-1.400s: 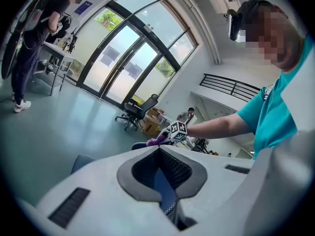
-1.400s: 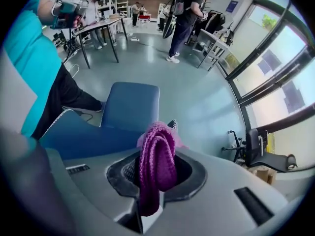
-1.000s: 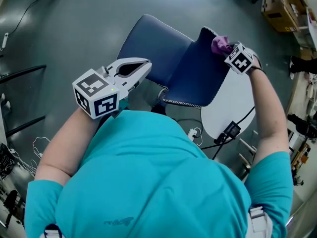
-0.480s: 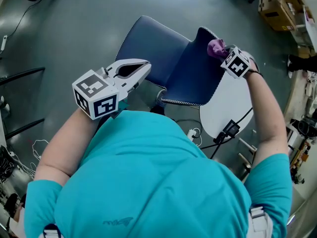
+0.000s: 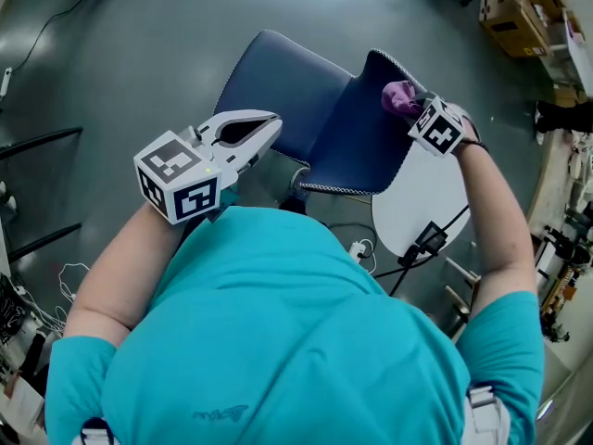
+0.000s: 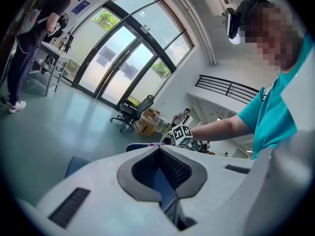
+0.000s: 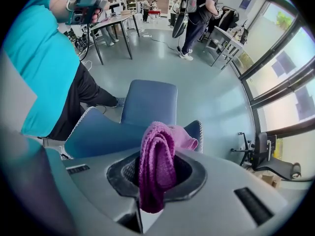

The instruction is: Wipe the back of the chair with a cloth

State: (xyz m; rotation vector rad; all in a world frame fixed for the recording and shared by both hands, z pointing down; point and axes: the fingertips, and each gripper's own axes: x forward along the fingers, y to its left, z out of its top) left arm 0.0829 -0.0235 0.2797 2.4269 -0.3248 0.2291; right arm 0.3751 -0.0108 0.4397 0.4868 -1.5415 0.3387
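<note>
A blue chair stands below me, its seat (image 5: 278,82) to the left and its backrest (image 5: 366,128) with a white stitched edge to the right. My right gripper (image 5: 410,108) is shut on a purple cloth (image 5: 399,96) and holds it against the backrest's top right corner. In the right gripper view the cloth (image 7: 158,161) hangs folded between the jaws over the backrest (image 7: 106,134). My left gripper (image 5: 269,128) is shut with nothing in it, held in the air near the seat's near edge, apart from the chair.
A round white table (image 5: 422,202) stands just right of the chair, with a black cable (image 5: 435,235) over it. Cardboard boxes (image 5: 519,12) lie at the far right. People stand by tables (image 7: 197,14) further off, and an office chair (image 7: 268,156) is near the windows.
My right gripper has slid the cloth a little to the left along the top of the backrest. The left gripper has stayed where it was.
</note>
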